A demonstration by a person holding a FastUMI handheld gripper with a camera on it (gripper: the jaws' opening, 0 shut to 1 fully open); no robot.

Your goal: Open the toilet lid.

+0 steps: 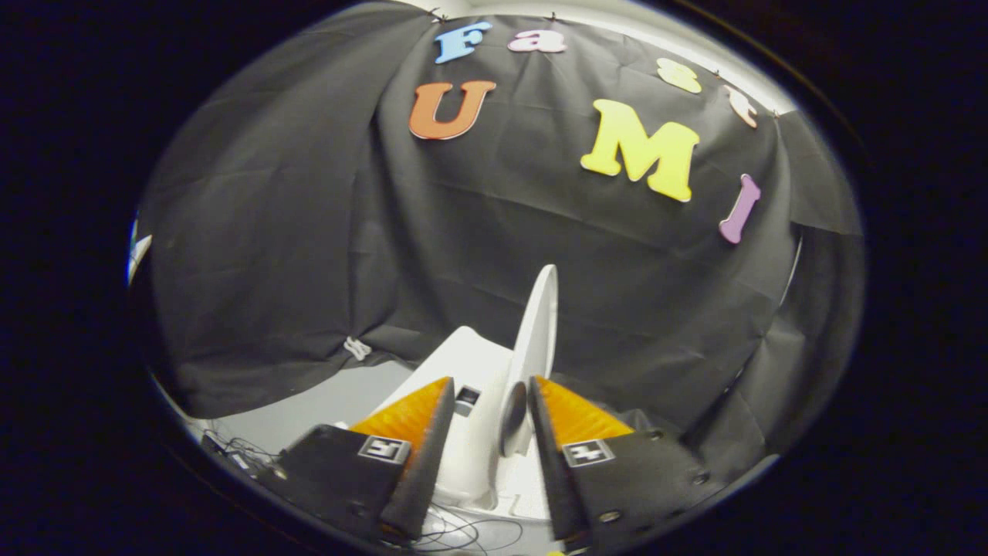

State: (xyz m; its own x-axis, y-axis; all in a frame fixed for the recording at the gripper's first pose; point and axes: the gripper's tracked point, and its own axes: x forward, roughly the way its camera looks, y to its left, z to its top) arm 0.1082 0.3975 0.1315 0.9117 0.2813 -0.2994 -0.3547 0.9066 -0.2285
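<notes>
The toilet lid (534,332) is seen raised upright, edge-on, just ahead of the gripper (490,390), whose fingers are held apart, nothing grasped, above the white toilet (463,363).

One view on record: a fisheye camera riding on the hand-held gripper (490,401), looking forward along its two fingers, which stand parted at the bottom of the view. It sits close above the white plastic toilet (471,363), facing the raised white oval lid (536,324) edge-on between and just beyond the fingers. The creased black cloth wall (309,232) hangs near behind.
</notes>
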